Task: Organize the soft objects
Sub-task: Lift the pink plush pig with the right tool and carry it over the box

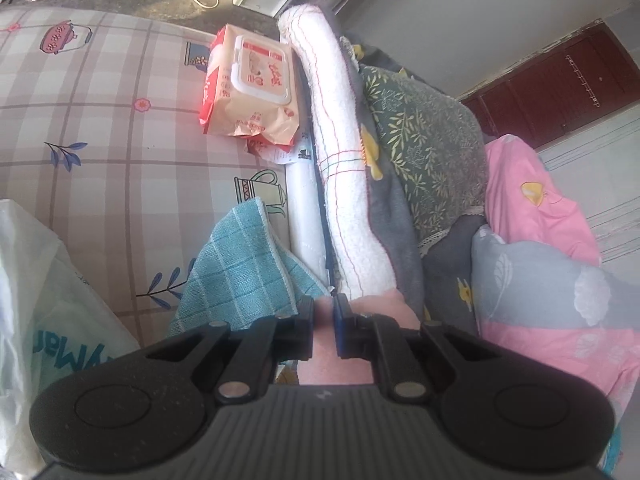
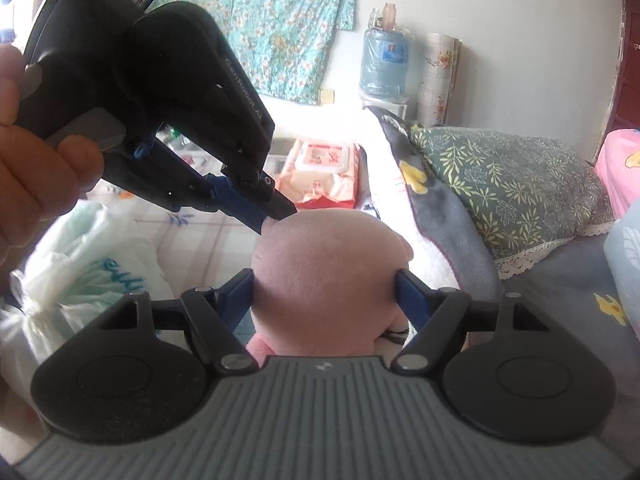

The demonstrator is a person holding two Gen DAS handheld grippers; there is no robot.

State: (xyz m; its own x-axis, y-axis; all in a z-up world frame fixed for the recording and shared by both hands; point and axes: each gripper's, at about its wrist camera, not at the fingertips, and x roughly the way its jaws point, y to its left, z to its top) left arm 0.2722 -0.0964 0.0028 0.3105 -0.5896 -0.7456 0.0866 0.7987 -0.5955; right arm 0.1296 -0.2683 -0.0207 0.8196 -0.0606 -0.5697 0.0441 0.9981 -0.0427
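A pink plush toy [image 2: 328, 272] fills the middle of the right wrist view, held above the bed. My right gripper [image 2: 326, 292] is shut on its round head, one blue pad pressing on each side. My left gripper [image 2: 278, 216] reaches in from the upper left, held by a person's hand [image 2: 36, 160], and is shut on a small bit of plush at the top of the head. In the left wrist view the left gripper [image 1: 324, 320] has its jaws nearly together, with pink plush [image 1: 324, 360] squeezed between them and showing below.
On the checked bedsheet [image 1: 100, 140] lie a wet-wipes pack [image 1: 252, 84], a teal cloth [image 1: 236, 268] and a white plastic bag [image 1: 40, 300]. A rolled white towel [image 1: 340, 140], a green leafy pillow [image 1: 428, 140] and a pink quilt [image 1: 532, 208] pile up on the right.
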